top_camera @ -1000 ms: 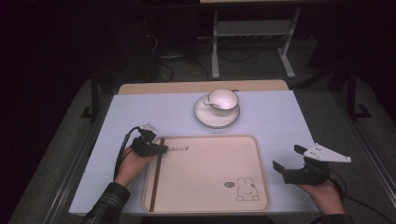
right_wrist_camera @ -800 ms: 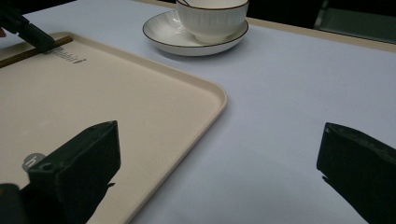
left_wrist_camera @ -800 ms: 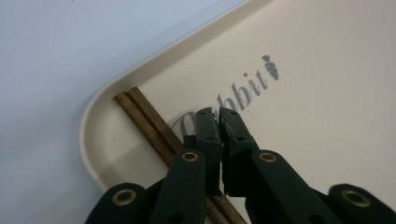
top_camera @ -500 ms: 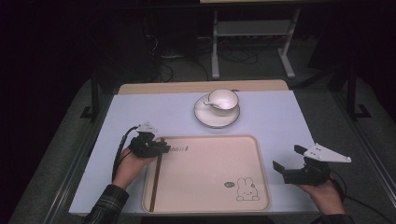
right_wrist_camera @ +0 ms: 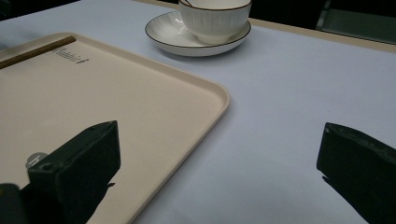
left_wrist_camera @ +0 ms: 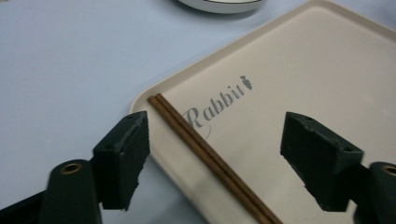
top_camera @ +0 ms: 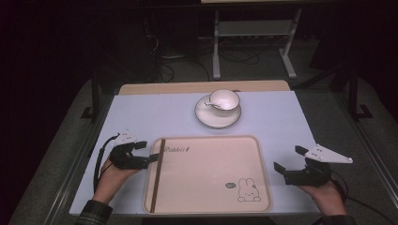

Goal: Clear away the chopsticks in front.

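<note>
Chopsticks point(left_wrist_camera: 210, 158) on tray point(left_wrist_camera: 327, 60), between spread left gripper point(left_wrist_camera: 215, 154) fingers point(left_wrist_camera: 122, 158).

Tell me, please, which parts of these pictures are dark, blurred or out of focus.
High view: the room beyond the pale blue table is almost black. Left gripper view: the open left claw is soft, while the brown wooden chopsticks are fairly sharp. Right gripper view: the open right claw is dark and blurred, and the white ribbed cup is clearer.

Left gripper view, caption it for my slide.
Open left gripper straddling brown wooden chopsticks on the beige Rabbit-printed tray.
</note>
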`<state>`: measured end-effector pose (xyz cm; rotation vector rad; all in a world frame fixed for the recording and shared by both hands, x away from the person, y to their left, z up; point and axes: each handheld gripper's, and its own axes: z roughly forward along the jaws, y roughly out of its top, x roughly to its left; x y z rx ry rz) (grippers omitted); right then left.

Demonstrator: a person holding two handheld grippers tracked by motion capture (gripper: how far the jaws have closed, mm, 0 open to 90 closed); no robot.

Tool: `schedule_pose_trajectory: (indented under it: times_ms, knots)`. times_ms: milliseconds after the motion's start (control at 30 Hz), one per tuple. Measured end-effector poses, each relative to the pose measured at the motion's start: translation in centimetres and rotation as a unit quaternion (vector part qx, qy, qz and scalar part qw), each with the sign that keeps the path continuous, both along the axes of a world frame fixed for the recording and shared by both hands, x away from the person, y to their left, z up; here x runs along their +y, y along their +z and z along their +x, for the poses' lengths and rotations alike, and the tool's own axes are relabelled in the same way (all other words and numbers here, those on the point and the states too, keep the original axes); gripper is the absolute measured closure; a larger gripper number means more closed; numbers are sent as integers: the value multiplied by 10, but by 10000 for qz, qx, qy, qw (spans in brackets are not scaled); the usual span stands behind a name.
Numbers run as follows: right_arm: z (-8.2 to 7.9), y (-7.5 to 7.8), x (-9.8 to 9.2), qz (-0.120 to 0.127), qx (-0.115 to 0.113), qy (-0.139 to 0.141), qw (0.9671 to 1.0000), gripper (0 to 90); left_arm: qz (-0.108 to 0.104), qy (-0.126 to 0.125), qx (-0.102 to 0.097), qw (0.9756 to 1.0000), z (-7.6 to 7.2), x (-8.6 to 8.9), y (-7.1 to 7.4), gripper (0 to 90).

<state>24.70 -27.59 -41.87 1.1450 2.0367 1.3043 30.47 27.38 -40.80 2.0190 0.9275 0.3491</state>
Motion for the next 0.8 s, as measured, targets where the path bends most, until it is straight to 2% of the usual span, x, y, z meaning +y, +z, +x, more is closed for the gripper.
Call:
schedule_pose_trajectory:
  times_ms: [133, 233, 333, 467, 800]
  knots:
    - [0, 0, 0, 2, -5, 4, 10000, 0, 29, 74, -135, 9999, -9, 9, 0, 169]
    - [0, 0, 0, 0, -5, 6, 10000, 0, 50, 134, -180, 9997, -14, 13, -1, 157]
    - [-1, 0, 0, -19, -2, 10, 10000, 0, 86, 248, -241, 9994, -26, 20, -2, 153]
    - [-1, 0, 1, -31, 7, 14, 10000, 0, 77, 298, -193, 9993, -33, 24, -5, 153]
    - [-2, 0, 2, -93, -7, 44, 9999, 0, 94, 263, -201, 9994, -33, 24, -7, 153]
